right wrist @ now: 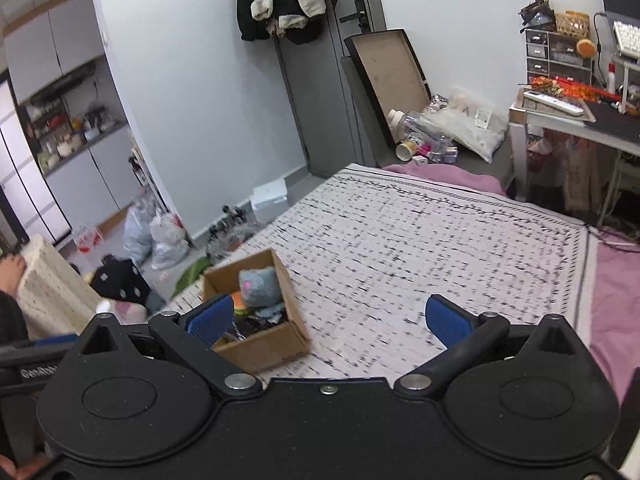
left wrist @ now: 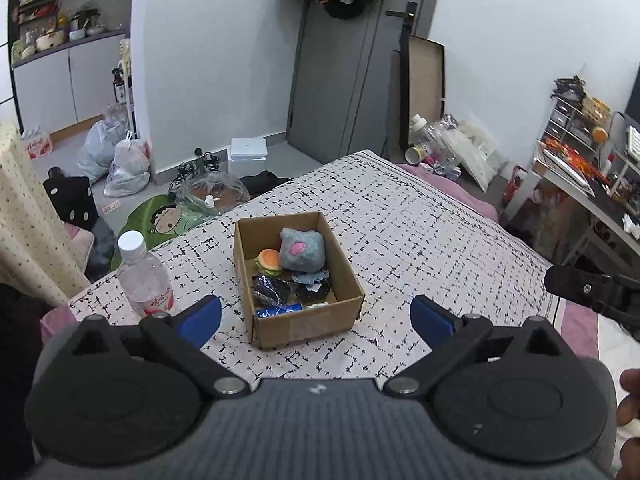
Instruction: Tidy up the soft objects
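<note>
Both units stand with jaws wide apart and nothing between them: the left hand-held gripper (left wrist: pixel 316 316) hovers above the near end of the cardboard box (left wrist: pixel 308 326), and the right hand-held gripper (right wrist: pixel 330 318) hangs over bare patterned bedspread (right wrist: pixel 400 240) to the right of the box. The box rests on the bed, left of centre, and already holds the soft objects: a grey plush toy (left wrist: pixel 302 250) at the far right corner, a burger-shaped toy (left wrist: pixel 269 262) to its left, dark crinkled items nearer, and a blue packet (left wrist: pixel 278 311) against the near wall. No loose soft object is visible on the bedspread, so the sorting appears largely complete. A clear plastic bottle (left wrist: pixel 144 276) stands upright near the left edge of the bed, just left of the box and close to the left finger (left wrist: pixel 200 320) of the left unit. Risk: a sideways sweep of that unit would probably tip the bottle, since it is tall, light and seated on yielding bedding. Risk: the plush toy sits above the box rim and could roll out if the box is nudged or lifted unevenly. The right wrist view is motion-blurred, so the contents of the box cannot be confirmed from that side.
</note>
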`<state>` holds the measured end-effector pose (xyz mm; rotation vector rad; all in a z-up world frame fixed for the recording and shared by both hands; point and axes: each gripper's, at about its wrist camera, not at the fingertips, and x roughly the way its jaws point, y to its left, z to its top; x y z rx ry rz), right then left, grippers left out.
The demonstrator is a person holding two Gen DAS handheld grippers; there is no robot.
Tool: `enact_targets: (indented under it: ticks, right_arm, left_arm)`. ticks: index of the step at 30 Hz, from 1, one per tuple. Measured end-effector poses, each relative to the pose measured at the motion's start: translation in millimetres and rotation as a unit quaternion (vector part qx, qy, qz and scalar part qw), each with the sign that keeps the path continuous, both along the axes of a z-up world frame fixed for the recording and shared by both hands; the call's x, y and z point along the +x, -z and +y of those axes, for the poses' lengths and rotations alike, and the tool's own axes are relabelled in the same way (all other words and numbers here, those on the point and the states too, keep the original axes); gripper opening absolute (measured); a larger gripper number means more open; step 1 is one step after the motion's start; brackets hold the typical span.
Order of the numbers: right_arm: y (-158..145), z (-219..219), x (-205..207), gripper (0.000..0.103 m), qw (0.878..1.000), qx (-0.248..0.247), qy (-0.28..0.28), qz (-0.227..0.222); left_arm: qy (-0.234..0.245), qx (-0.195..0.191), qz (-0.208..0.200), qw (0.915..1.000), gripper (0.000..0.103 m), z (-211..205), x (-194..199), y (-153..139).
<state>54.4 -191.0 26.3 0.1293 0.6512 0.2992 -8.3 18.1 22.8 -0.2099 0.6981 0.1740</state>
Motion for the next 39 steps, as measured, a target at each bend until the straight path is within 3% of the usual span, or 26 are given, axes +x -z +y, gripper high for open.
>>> enact_targets:
  ticks: [14, 39]
  right_arm:
    - [-3, -10, -27, 0.103, 1.0, -0.023, -0.015, -0.001]
    - [2, -1, -38, 0.103, 0.999, -0.033, -0.028, 0.006]
  left_arm:
    - [0.022, 0.026, -0.013, 0.9993, 0.1, -8, -27, -8]
    - [0.024, 0.014, -0.015, 0.9995, 0.1, -4, -38, -2]
